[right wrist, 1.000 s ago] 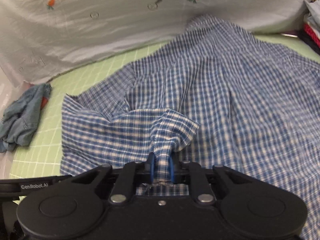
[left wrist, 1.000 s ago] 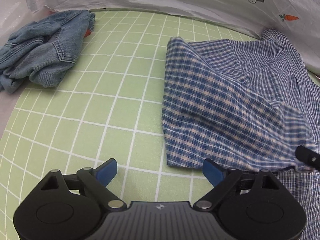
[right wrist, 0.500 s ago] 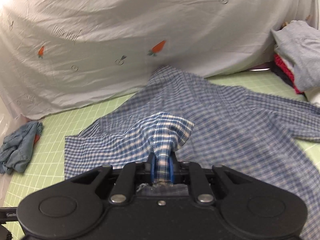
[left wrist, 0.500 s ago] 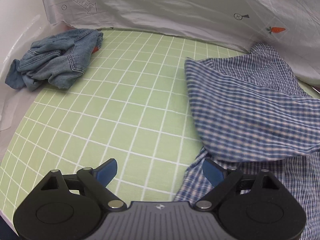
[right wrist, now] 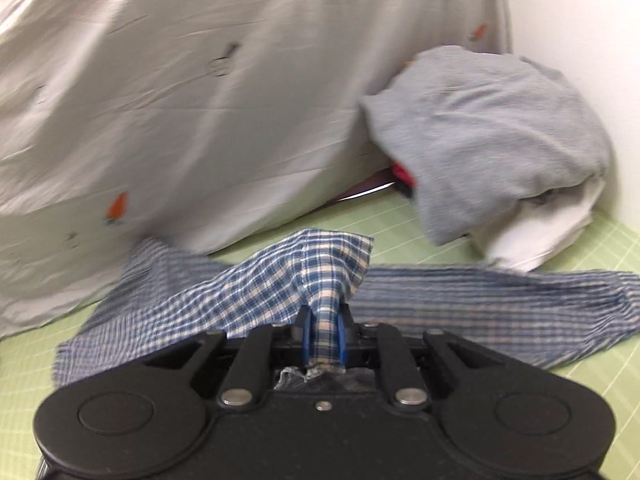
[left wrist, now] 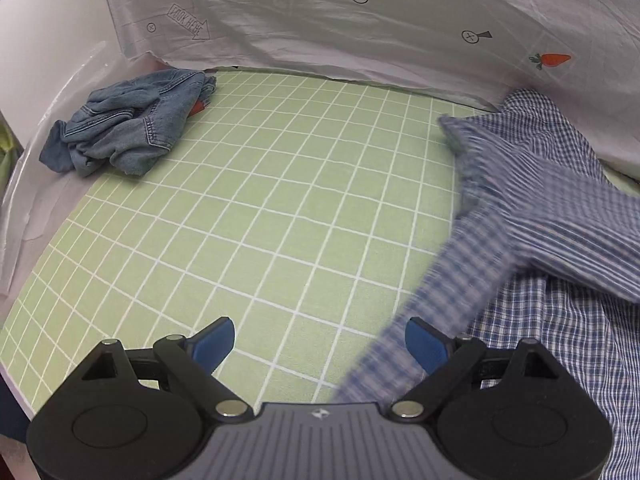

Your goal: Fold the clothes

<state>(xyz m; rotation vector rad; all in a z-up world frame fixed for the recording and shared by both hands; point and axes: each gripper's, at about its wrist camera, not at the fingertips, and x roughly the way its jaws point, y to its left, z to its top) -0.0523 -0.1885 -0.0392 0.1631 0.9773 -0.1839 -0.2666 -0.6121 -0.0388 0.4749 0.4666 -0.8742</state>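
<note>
A blue and white checked shirt (left wrist: pixel 556 216) lies on the right part of the green grid mat (left wrist: pixel 280 208), one side lifted and blurred. My right gripper (right wrist: pixel 323 330) is shut on a bunched fold of that checked shirt (right wrist: pixel 320 272), holding it raised above the mat with the cloth trailing to both sides. My left gripper (left wrist: pixel 320 340) hangs open over the mat's front part. A blurred strip of the shirt crosses in front of its right fingertip (left wrist: pixel 424 344), and nothing is pressed between the pads.
A crumpled denim garment (left wrist: pixel 128 128) lies at the mat's far left corner. A white printed sheet (left wrist: pixel 360 24) hangs along the back. At the far right stands a pile of clothes (right wrist: pixel 492 136), grey on top of white and red.
My right gripper has carried the shirt's fold far to the right and upward, toward the pile of clothes. The shirt's left side has been dragged right off the mat. My left gripper has drawn back.
</note>
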